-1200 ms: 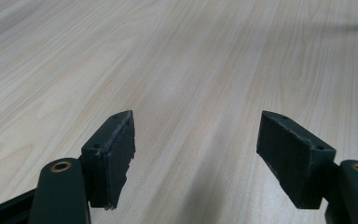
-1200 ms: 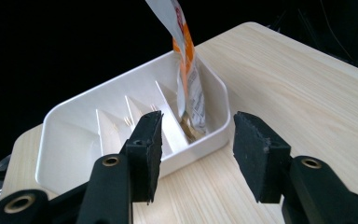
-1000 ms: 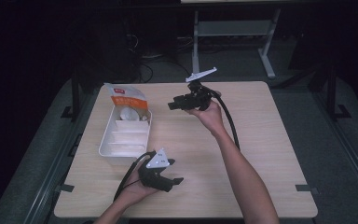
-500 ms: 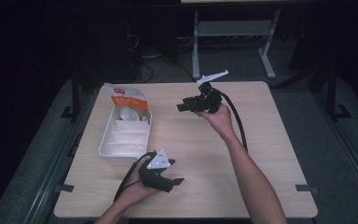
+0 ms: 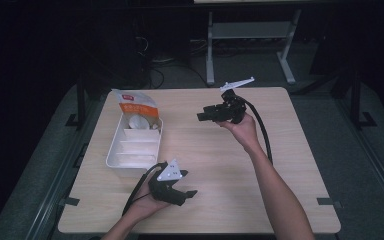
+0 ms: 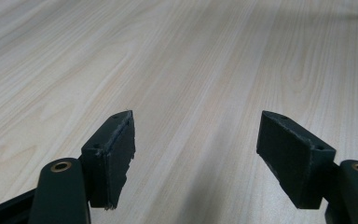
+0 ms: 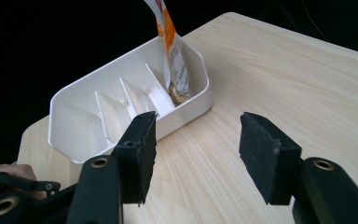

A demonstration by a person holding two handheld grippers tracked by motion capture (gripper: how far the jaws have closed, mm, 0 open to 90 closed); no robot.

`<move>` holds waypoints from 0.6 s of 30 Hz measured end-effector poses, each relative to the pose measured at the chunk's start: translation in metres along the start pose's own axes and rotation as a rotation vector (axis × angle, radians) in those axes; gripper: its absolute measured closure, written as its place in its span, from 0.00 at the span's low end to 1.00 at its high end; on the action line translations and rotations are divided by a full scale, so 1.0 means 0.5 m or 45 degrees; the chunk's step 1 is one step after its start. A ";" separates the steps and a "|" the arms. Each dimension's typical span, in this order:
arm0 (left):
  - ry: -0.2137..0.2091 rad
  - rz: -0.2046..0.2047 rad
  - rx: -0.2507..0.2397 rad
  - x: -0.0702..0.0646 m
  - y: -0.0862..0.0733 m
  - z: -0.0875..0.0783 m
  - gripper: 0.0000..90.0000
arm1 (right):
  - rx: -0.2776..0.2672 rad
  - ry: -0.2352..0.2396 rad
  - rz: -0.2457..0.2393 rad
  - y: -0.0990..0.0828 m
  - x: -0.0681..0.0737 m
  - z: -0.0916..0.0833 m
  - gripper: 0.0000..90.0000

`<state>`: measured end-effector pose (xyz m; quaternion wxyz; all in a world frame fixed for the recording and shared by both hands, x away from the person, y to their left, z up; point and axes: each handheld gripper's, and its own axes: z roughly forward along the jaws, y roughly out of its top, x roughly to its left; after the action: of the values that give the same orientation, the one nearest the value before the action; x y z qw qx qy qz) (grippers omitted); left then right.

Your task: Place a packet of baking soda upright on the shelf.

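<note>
Jaws empty, wide apart (both); right gripper (image 5: pixel 219 113) has drifted right from tray (image 5: pixel 114 158).

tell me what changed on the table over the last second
The right gripper drew back from beside the pouch toward the table's right, away from the white tray, jaws open and empty. The left gripper stayed at the near edge, open. Pouch, tray and table are unchanged.

white tray (image 5: pixel 114 159), orange-white packet (image 5: pixel 137 107), perhaps red-labelled
</note>
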<state>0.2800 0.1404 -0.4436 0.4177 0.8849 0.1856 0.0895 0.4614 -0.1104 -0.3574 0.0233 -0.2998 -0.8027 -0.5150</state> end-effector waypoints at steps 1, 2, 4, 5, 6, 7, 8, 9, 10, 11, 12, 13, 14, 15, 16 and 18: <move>-0.001 0.000 0.000 0.000 0.000 0.000 0.31 | 0.001 -0.001 0.000 -0.005 -0.001 -0.005 0.50; -0.001 -0.001 0.001 0.000 0.000 0.000 0.31 | 0.002 -0.004 0.003 -0.008 -0.001 -0.008 0.49; -0.001 0.000 0.004 0.000 0.000 0.001 0.31 | 0.014 0.001 0.014 -0.012 -0.002 -0.014 0.49; 0.000 0.001 0.004 0.000 0.000 0.001 0.31 | 0.012 0.002 0.011 -0.014 -0.002 -0.017 0.49; -0.001 0.004 0.003 0.000 0.000 0.001 0.31 | 0.005 -0.004 0.009 -0.017 0.000 -0.022 0.49; 0.000 0.003 0.002 0.000 0.000 0.001 0.31 | 0.000 -0.008 0.007 -0.020 0.001 -0.025 0.48; -0.001 0.003 0.002 0.000 0.000 0.001 0.31 | -0.002 -0.006 0.007 -0.022 0.001 -0.029 0.48; -0.003 0.003 0.002 0.000 0.000 0.001 0.31 | -0.006 -0.005 0.010 -0.025 0.001 -0.033 0.48; -0.003 0.003 0.002 0.000 0.000 0.001 0.31 | -0.010 -0.005 0.013 -0.029 0.002 -0.037 0.48; -0.007 -0.001 -0.003 0.000 0.001 0.000 0.31 | -0.010 -0.006 0.019 -0.032 0.003 -0.041 0.47; -0.008 -0.001 -0.008 -0.001 0.001 0.000 0.31 | -0.001 0.001 0.026 -0.035 0.004 -0.044 0.47; -0.009 -0.003 -0.011 -0.001 0.002 0.000 0.31 | 0.006 0.003 0.028 -0.037 0.005 -0.047 0.47; -0.009 -0.001 -0.011 -0.001 0.002 0.000 0.31 | 0.001 -0.002 0.021 -0.039 0.006 -0.051 0.47; -0.010 -0.001 -0.009 -0.002 0.002 0.001 0.31 | -0.008 -0.007 0.018 -0.041 0.009 -0.055 0.47; -0.011 -0.001 -0.008 -0.002 0.002 0.001 0.31 | -0.009 -0.009 0.015 -0.044 0.010 -0.059 0.47; -0.012 -0.002 -0.006 -0.003 0.002 0.002 0.31 | -0.008 -0.007 0.018 -0.048 0.011 -0.066 0.47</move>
<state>0.2792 0.1386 -0.4433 0.4206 0.8843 0.1840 0.0856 0.4355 -0.1426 -0.3595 0.0238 -0.3071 -0.7989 -0.5166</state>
